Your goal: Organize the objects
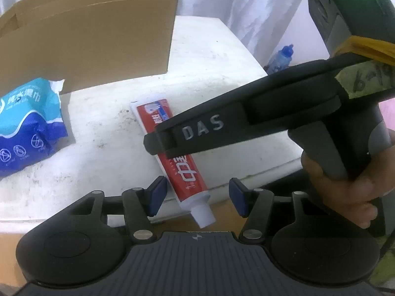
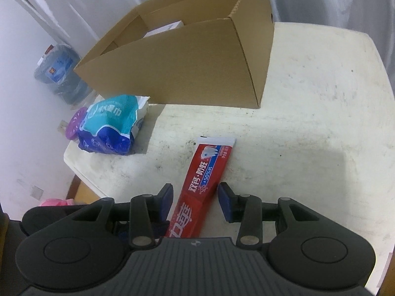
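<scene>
A red and white toothpaste tube (image 1: 182, 167) lies on the white table (image 1: 209, 61), its white cap poking over the near edge. My left gripper (image 1: 197, 196) is open around the cap end, with a gap left at the right pad. My right gripper (image 1: 154, 145), held by a hand, comes in from the right over the tube's middle. In the right wrist view the right gripper (image 2: 196, 203) has its blue pads against both sides of the tube (image 2: 205, 170), shut on it. An open cardboard box (image 2: 185, 69) stands at the back of the table (image 2: 308, 98).
A blue and teal wet-wipe pack (image 2: 111, 125) lies left of the tube, in front of the box (image 1: 98, 37); the left wrist view shows the pack (image 1: 27, 125) too. A small white carton (image 2: 170, 27) sits inside the box. A water jug (image 2: 59, 71) and a purple disc (image 2: 74, 123) are beyond the table's left edge.
</scene>
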A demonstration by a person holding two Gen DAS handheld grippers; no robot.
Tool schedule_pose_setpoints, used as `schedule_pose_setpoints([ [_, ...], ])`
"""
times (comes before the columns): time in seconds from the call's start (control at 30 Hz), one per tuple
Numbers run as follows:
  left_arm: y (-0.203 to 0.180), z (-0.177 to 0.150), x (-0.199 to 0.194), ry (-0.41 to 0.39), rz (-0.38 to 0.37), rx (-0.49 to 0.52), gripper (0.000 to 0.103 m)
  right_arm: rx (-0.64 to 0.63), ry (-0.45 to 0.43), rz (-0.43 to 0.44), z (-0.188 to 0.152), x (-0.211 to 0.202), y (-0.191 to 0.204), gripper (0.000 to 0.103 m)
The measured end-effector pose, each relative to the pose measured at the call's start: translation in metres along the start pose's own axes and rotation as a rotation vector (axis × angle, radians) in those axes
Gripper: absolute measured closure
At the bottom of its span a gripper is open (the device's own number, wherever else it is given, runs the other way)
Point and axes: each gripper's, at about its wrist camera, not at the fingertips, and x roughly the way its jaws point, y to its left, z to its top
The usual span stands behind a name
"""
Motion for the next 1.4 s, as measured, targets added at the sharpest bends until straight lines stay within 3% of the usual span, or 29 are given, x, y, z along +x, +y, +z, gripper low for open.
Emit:
schedule_pose_setpoints([
  [0.7, 0.014, -0.004, -0.019, 0.016, 0.011, 0.04, 0.046, -0.047, -0.013, -0.058, -0.001, 0.004, 0.012, 0.063],
  [0.87, 0.019, -0.006, -0.024, 0.018, 0.017, 0.042, 0.047, -0.032, -0.024, -0.061, -0.002, 0.003, 0.009, 0.069],
  [1.4, 0.042, -0.021, -0.045, 0.015, 0.036, 0.065, 0.05, -0.02, -0.037, -0.054, -0.004, 0.002, 0.007, 0.07],
])
